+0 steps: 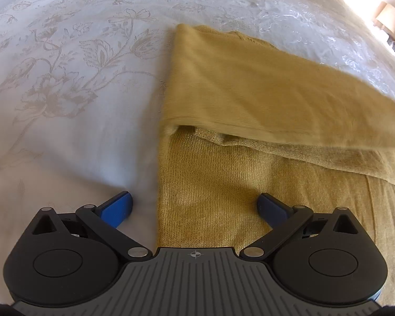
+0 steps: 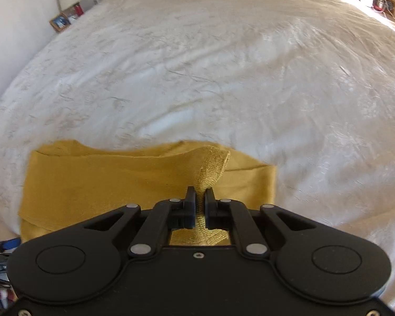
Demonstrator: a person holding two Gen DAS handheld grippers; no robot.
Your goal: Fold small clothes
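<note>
White floral bedspread (image 1: 65, 105) carries a mustard knit garment (image 1: 210, 184) (partly folded), right gripper (image 2: 200, 197) pinching its edge, left gripper (image 1: 194, 205) spread wide, grasping nothing.

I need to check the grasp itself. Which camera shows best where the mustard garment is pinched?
The right wrist view: the right gripper is shut on a bunched edge of the mustard garment. The left wrist view shows only the garment's lifted flap, with the open left gripper above the cloth.
</note>
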